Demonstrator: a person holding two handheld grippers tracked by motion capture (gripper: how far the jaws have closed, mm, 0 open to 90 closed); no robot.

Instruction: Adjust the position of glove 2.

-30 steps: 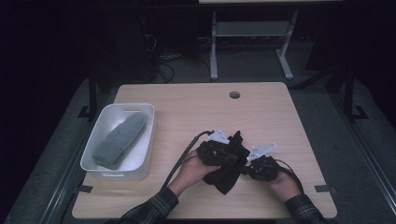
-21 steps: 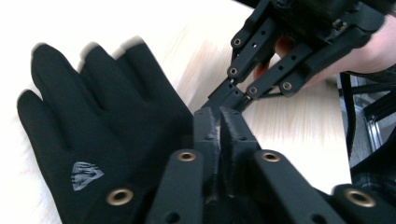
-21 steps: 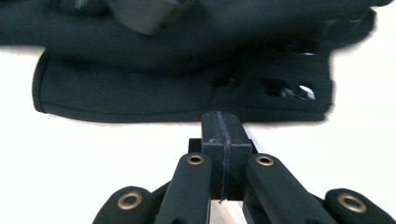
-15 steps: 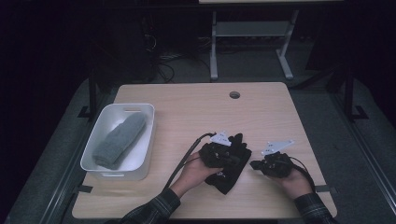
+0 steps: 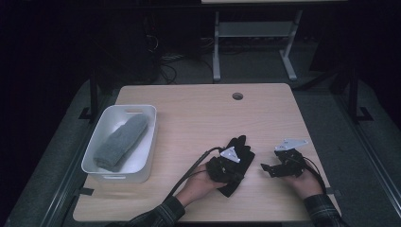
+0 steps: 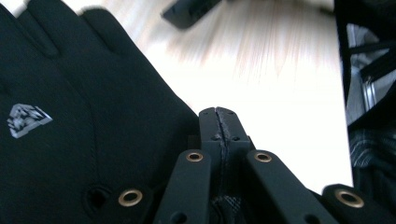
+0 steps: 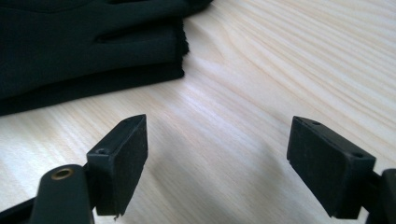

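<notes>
A black glove [image 5: 240,145] with a small silver logo [image 6: 27,120] lies on the wooden table near its front edge. My left gripper [image 5: 235,171] rests over the glove's near end. Its jaws are pressed together [image 6: 217,122], and the glove's edge [image 6: 140,140] runs in under them. My right gripper [image 5: 265,168] sits on the table to the right of the glove, apart from it. Its jaws have just been opening. They stand wide [image 7: 215,144] with only bare wood between the pads, and the glove's folded edge [image 7: 116,51] lies farther off.
A white bin [image 5: 142,111] at the table's left holds a grey knitted mitten [image 5: 120,142]. A round cable hole [image 5: 237,96] sits near the far edge. Black cables trail from the left gripper toward the front edge. Dark floor and a desk frame lie beyond the table.
The right gripper let go of the glove, opened, and drew away to the right. The left hand settled lower with the glove onto the table.
</notes>
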